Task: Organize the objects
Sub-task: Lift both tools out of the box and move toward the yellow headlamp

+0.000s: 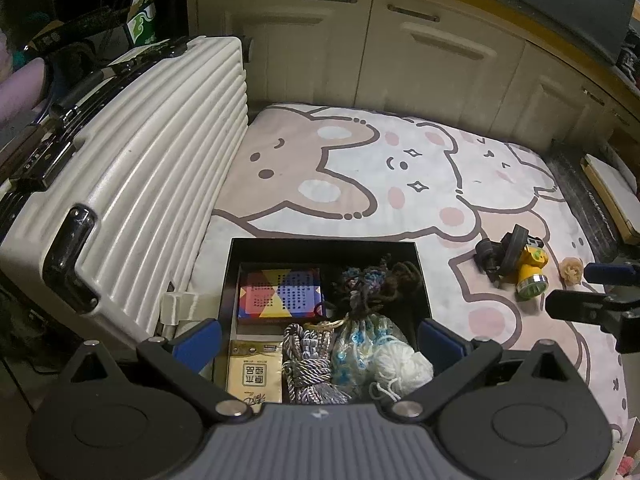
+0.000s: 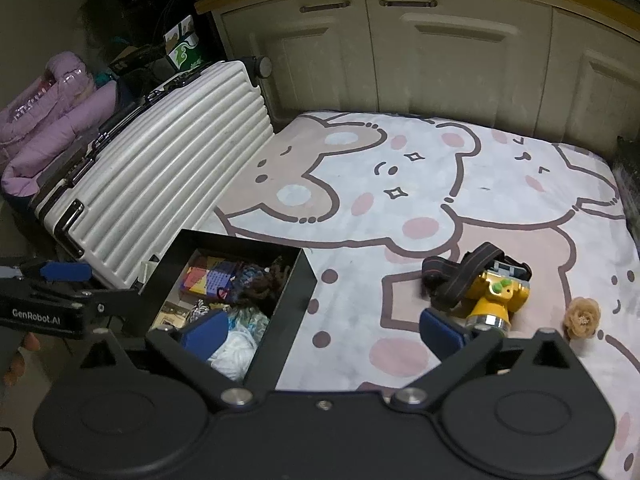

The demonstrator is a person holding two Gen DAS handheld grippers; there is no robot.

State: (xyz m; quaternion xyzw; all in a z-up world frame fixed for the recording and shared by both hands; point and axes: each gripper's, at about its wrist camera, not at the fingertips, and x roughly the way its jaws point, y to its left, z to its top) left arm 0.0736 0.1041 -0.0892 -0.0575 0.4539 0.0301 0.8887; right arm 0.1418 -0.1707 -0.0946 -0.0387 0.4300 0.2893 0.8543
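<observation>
A black open box (image 1: 423,280) sits on the bear-print mat and holds a colourful patterned box (image 1: 278,294), a gold packet (image 1: 254,374), grey cord, yarn and a white ball. My left gripper (image 1: 320,344) is open and empty above the box's near side. A yellow headlamp (image 2: 494,294) with a dark strap lies on the mat to the right of the box (image 2: 292,300); a beige fabric flower (image 2: 582,317) lies beside it. My right gripper (image 2: 324,332) is open and empty, hovering between box and headlamp. The headlamp (image 1: 528,268) and flower (image 1: 571,270) also show in the left wrist view.
A white ribbed suitcase (image 1: 132,184) lies along the box's left side. Cream cabinet doors (image 2: 452,52) stand behind the bear-print mat (image 2: 400,184). Purple padded clothing (image 2: 52,108) lies at the far left. A flat board (image 1: 612,196) lies by the mat's right edge.
</observation>
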